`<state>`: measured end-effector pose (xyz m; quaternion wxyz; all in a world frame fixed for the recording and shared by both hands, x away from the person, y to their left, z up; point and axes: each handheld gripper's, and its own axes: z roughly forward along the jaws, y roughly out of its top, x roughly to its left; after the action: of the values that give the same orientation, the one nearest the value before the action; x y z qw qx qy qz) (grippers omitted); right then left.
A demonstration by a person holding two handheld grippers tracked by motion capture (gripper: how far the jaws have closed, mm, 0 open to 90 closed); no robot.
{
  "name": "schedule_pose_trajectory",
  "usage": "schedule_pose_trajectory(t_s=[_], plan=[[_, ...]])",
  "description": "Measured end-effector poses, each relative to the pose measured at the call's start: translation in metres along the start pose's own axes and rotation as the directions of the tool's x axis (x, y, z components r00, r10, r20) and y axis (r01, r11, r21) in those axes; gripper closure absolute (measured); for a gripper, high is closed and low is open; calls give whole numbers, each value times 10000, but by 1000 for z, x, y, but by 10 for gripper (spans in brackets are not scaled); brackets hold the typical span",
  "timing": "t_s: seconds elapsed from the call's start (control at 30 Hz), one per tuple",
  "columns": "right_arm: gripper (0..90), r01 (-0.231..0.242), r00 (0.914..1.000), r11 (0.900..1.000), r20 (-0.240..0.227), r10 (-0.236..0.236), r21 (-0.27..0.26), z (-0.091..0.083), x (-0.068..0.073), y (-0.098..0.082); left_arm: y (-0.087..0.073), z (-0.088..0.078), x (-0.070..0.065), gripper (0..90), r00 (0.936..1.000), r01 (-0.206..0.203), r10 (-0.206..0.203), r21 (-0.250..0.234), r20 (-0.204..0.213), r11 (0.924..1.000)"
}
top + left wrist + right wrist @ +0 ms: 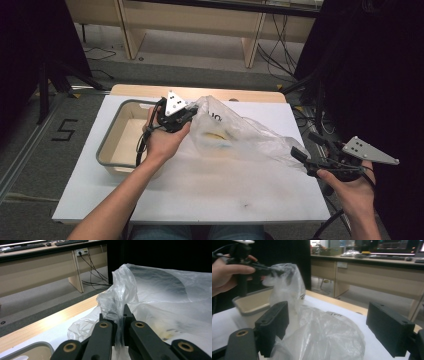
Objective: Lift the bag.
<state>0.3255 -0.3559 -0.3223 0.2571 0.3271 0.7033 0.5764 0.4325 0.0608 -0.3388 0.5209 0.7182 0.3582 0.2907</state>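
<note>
A clear plastic bag (240, 132) lies stretched across the white table (200, 195), with something yellow (215, 136) showing through it. My left gripper (192, 114) holds the bag's bunched left end lifted off the table, and its jaws are shut on the film (119, 317). At the table's right edge my right gripper (306, 146) stands open at the bag's other end. In the right gripper view the bag (322, 337) bulges up between the wide-apart jaws (337, 325) and neither pad presses on it. The left gripper (274, 271) shows there at the upper left.
A grey-rimmed beige tub (107, 145) sits on the left part of the table, just behind my left hand. The table's wooden far edge (240, 94) borders a grey floor with cables. Desks stand beyond.
</note>
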Motion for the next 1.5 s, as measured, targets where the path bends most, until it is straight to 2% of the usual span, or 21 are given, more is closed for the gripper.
schedule_pose_trajectory(t_s=[0.13,0.23,0.33,0.53,0.7,0.87,1.0,1.17,1.27,1.33,1.5], plan=[[183,139,9985,9999,-522,-137,29,-4,1,-2,0,3,2,894,10000,58,-57,77,-67,10000],[166,317,9944,9991,-1018,-288,271,-6,5,-5,0,6,4,894,9999,113,-111,162,-131,9998],[163,599,9907,9965,-1255,-521,590,-7,7,-10,0,7,6,894,9997,161,-158,181,-181,9997],[165,588,9949,9924,-882,-493,1081,1,-1,-29,0,8,8,893,9996,183,-178,244,-224,9995],[167,612,9976,9932,-386,-576,987,19,-10,-41,-1,9,9,893,9995,191,-184,277,-239,9994],[188,797,9965,9942,-327,-775,721,40,-14,-47,-1,9,9,893,9996,179,-173,285,-224,9994],[339,936,9954,9945,-252,-925,460,51,-15,-51,-1,9,10,893,9996,202,-196,252,-219,9995],[682,810,9958,9967,-439,-805,110,56,-14,-52,-1,8,10,893,9996,223,-219,224,-202,9995],[858,629,9966,9980,-525,-629,-23,55,-15,-51,0,7,10,893,9995,236,-232,191,-197,9995],[897,514,9973,9986,-513,-520,-119,53,-16,-51,0,6,10,893,9995,263,-260,154,-173,9995],[900,436,9985,9972,-311,-455,-600,39,-17,-39,4,-1,9,893,9996,280,-281,-108,-89,9995]])
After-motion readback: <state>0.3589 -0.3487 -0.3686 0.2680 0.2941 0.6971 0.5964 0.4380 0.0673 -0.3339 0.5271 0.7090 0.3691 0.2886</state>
